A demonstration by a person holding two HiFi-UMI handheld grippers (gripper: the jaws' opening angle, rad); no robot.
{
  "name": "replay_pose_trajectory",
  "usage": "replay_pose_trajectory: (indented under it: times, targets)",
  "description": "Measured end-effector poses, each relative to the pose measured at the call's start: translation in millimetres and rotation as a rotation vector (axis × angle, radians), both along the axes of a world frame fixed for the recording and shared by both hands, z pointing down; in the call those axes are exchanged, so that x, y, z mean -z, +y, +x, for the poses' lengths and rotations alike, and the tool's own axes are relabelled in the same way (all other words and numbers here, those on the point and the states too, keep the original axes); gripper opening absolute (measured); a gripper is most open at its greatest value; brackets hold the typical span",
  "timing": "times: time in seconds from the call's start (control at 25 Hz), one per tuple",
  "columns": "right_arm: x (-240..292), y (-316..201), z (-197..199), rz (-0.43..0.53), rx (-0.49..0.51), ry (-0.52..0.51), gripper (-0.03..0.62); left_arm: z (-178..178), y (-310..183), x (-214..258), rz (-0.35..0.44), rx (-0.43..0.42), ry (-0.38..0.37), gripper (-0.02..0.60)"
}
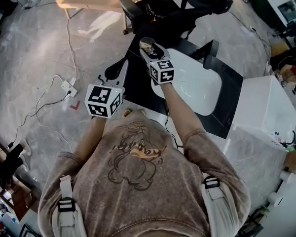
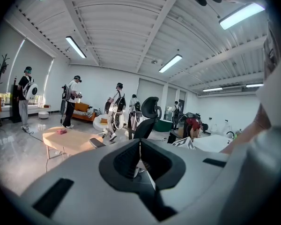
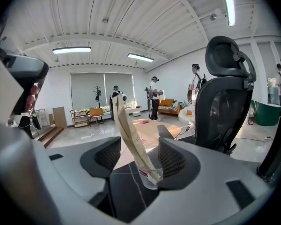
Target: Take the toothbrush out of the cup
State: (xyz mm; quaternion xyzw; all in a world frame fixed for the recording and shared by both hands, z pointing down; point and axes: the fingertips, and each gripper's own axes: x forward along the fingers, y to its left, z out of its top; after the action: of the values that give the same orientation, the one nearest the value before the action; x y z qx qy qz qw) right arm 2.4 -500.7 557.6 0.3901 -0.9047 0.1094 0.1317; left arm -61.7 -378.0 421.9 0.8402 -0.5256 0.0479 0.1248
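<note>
Spread apart, the right gripper [image 3: 138,157] has its fingers [image 3: 172,159] on either side of a clear cup [image 3: 148,176], not clamped. The paper-wrapped toothbrush [image 3: 125,128] leans inside the cup, which stands on the black desk [image 3: 124,193]. The left gripper [image 2: 140,157] has its fingers pressed together, holding nothing.

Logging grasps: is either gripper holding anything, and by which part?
Nothing held. The right gripper has jaws apart either side of the toothbrush in the cup; the left gripper has jaws together, empty.
</note>
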Motion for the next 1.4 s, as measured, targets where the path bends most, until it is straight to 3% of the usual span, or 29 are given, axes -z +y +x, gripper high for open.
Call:
replay_pose_trajectory:
  times: [0.24,0.48,0.68,1.4]
  targets:
    - [-8,-11,-4,-0.016,0.001,0.047,0.248,-2,-1,-5,-0.014,0.006,0.002,0.02]
    - [-8,-12,-8,-0.019,0.019,0.062,0.153,-4,-2,-8,-0.023,0.009,0.009,0.02]
    - [-9,-14,-4,-0.015,0.009,0.072,0.123,-2,-3,-12,-0.027,0.009,0.012,0.02]
    - [30,-25,14,0.035,-0.039,0.072,0.096,8,-1,-25,-0.072,-0.014,0.043,0.02]
